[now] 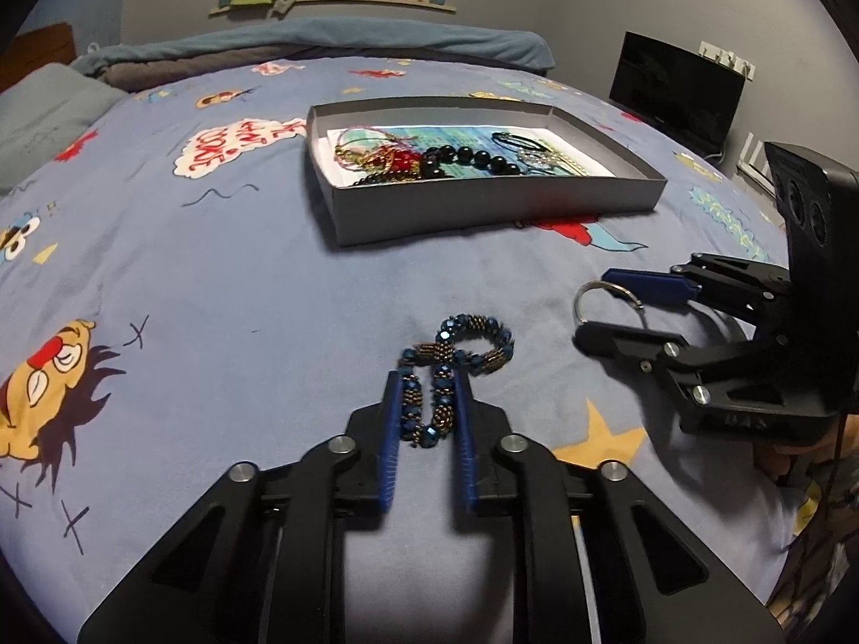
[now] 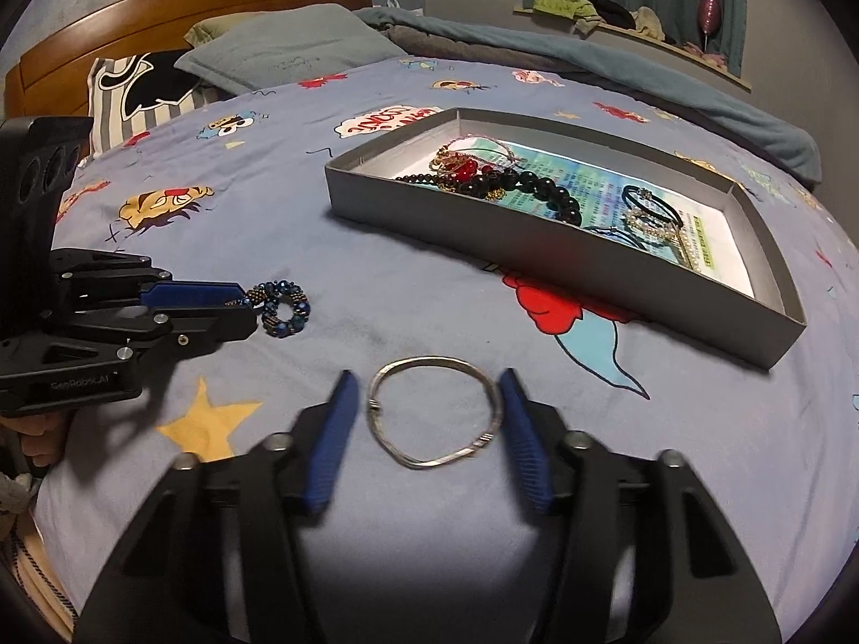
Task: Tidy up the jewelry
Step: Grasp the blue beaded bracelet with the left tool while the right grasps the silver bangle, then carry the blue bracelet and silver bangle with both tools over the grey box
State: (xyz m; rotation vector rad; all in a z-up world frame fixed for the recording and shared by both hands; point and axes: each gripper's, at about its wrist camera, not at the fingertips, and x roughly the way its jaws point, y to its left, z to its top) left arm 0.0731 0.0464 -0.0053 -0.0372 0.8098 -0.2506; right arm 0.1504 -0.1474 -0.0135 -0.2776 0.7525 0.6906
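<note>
- Looking from the left, we see a blue beaded bracelet [image 1: 456,370] with bronze-coloured bands lying twisted into a figure-eight on the cartoon-print bedsheet [image 1: 225,279].
- Our left gripper [image 1: 429,392] slants down at the sheet, its blue pads narrowed onto the bracelet's near loop, one pad touching each side; the far loop sticks out past the fingertips.
- Beyond it sits a shallow grey box [image 1: 483,214] holding tangled jewelry: black beads, red beads, gold chain and thin cords on a printed paper liner.
- Further right, a thin silver bangle [image 2: 437,418] lies flat on the sheet, a plain wire ring with two small wrapped joins.
- Our right gripper [image 2: 429,392] tilts down over it, jaws fairly wide, one pad either side of the bangle; the right pad looks just at the rim and the left pad stands clear.
- Only the right wrist view shows a wooden headboard [image 2: 188,5] and pillows [image 2: 284,48]; only the left wrist view shows a dark screen [image 1: 674,91] against the wall.
</note>
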